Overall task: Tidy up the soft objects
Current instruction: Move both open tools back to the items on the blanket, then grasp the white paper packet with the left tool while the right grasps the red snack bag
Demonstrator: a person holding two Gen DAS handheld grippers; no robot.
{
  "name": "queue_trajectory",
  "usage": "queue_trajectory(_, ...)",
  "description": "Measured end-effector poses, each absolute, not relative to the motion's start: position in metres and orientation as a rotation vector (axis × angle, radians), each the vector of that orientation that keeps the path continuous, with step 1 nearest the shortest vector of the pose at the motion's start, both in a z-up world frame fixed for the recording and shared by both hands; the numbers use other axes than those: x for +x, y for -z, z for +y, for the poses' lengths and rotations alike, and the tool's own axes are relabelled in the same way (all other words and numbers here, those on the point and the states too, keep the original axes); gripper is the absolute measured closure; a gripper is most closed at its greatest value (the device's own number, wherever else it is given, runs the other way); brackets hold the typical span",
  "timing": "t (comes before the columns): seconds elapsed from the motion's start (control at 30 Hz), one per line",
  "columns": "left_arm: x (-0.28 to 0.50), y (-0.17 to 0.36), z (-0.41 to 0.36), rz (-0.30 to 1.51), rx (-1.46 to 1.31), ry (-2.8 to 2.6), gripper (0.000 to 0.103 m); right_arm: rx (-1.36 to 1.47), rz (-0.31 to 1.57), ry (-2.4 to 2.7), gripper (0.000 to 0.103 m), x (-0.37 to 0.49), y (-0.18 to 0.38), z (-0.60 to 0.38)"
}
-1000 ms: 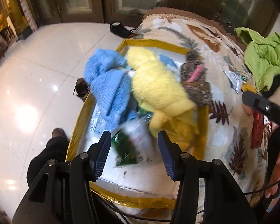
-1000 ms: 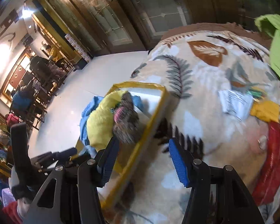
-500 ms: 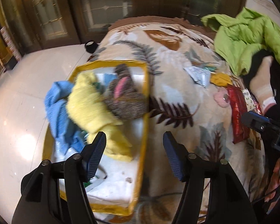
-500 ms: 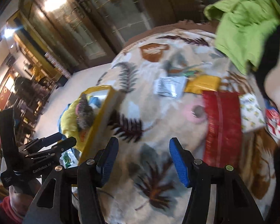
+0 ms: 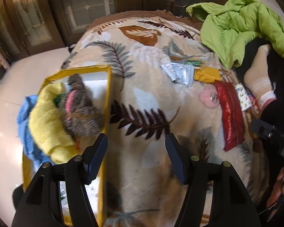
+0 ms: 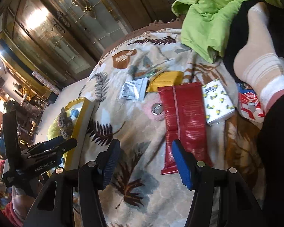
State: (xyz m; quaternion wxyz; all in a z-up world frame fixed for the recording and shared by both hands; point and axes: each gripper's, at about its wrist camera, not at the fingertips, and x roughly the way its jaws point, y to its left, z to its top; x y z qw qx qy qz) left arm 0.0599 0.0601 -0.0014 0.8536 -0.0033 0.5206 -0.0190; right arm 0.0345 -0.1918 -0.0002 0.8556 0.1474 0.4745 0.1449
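- Left wrist view: the left tool (image 5: 136, 155) hangs with its jaws wide apart and nothing between them, above the leaf-print blanket (image 5: 151, 98).
- At the left sits the yellow-rimmed box (image 5: 108, 87), loaded with a yellow cloth (image 5: 45, 124), a blue cloth (image 5: 23, 124) draped over its left edge, and a brown fuzzy plush (image 5: 81, 111) with a pink patch.
- Far right, a silver packet (image 5: 179, 72), a yellow packet (image 5: 207, 74), a pink soft pad (image 5: 208, 97) and a red pouch (image 5: 230, 113) lie on the blanket; a green jacket (image 5: 240, 24) is heaped beyond them.
- Right wrist view: the right tool (image 6: 144, 162) is spread open and empty too, its right finger just over the red pouch's (image 6: 185, 121) near end.
- A lemon-print tissue pack (image 6: 217, 102) touches the pouch's right side, a person's socked foot (image 6: 259, 56) beyond it.
- The box (image 6: 81, 121) is at the left, beside the left tool (image 6: 53, 147).
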Motion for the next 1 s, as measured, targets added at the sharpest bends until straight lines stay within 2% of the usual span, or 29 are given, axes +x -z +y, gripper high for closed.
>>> queue_trajectory(0.3,0.124,0.013,0.043,1.172,-0.143,0.16,0.04,0.295,1.012,-0.248,0.038,0.054,0.008,-0.204)
queue_trajectory(0.37,0.141,0.018,0.04,1.188,-0.195,0.172,0.034,0.291,1.019,-0.243,0.038,0.061,0.01,-0.203)
queue_trajectory(0.43,0.157,0.023,0.036,1.203,-0.216,0.164,0.034,0.29,1.028,-0.246,0.038,0.068,0.013,-0.201)
queue_trajectory(0.67,0.202,0.041,0.018,1.247,-0.203,0.162,0.034,0.268,1.029,-0.241,0.038,0.081,0.02,-0.198)
queue_trajectory(0.9,0.222,0.064,0.004,1.296,-0.195,0.159,0.034,0.237,1.1,-0.158,0.028,0.097,0.044,-0.201)
queue_trajectory(1.0,0.227,0.071,0.002,1.301,-0.202,0.168,0.026,0.184,1.118,-0.127,0.026,0.104,0.053,-0.198)
